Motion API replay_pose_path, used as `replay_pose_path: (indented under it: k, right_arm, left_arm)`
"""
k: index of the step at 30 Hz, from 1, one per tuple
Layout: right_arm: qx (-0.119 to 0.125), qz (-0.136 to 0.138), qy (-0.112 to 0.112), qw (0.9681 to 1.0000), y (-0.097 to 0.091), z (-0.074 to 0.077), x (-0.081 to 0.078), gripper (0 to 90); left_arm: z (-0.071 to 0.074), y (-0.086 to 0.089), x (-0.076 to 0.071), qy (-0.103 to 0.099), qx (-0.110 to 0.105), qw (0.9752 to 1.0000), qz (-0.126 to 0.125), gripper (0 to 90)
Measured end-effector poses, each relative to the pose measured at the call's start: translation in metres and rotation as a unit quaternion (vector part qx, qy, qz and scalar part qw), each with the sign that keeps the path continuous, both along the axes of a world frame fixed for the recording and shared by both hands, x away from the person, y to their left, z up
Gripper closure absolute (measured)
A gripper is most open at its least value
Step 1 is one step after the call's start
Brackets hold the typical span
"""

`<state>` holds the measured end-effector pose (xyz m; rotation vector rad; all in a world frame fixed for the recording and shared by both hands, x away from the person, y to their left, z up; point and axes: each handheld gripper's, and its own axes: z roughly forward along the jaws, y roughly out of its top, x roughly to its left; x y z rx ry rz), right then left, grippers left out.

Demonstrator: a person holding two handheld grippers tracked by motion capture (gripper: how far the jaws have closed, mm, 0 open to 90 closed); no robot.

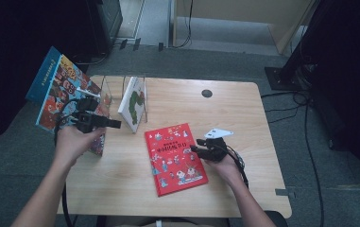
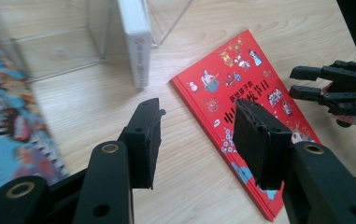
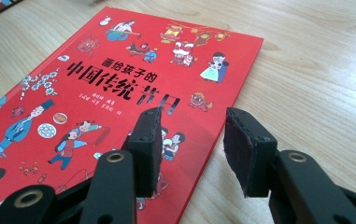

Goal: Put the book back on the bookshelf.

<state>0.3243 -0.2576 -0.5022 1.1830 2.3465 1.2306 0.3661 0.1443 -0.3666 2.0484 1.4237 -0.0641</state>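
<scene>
High view, red book [image 1: 175, 158] flat, white book [image 1: 133, 103] upright in rack [image 1: 114, 87]

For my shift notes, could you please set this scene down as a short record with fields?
surface: wooden table
red picture book: lies flat, cover up, near the table's middle
white book: upright in a clear book stand at the back left
blue picture book: upright at the table's left edge, beside the left hand
left gripper: jaws apart, nothing between them, above bare wood and the red book's edge
right gripper: jaws apart, nothing held, at the red book's right edge
</scene>
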Motion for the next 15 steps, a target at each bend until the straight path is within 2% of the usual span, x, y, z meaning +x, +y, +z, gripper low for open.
replay_pose_path:
  k: [3,7,10,13,15]
  right_arm:
    - [-0.009,0.008,0.005,0.9999,0.001,-0.001,-0.002,56.6]
    - [-0.024,0.019,0.014,0.9994,0.003,-0.004,-0.003,53.0]
    - [-0.035,0.019,0.011,0.9991,0.003,-0.005,-0.004,49.6]
    - [-0.036,0.018,0.000,0.9992,0.003,-0.007,-0.007,49.3]
    - [-0.037,0.018,0.003,0.9991,0.003,-0.008,-0.008,48.8]
  left_arm:
    - [-0.015,-0.008,-0.003,-0.005,0.006,0.9999,-0.008,51.9]
    - [-0.039,-0.017,-0.004,0.013,-0.003,0.9998,-0.015,51.6]
    - [-0.053,-0.024,-0.006,0.019,-0.010,0.9996,-0.020,51.1]
    - [-0.068,-0.035,-0.009,0.024,-0.014,0.9991,-0.032,50.1]
    - [-0.075,-0.041,-0.010,0.020,-0.007,0.9991,-0.037,49.2]
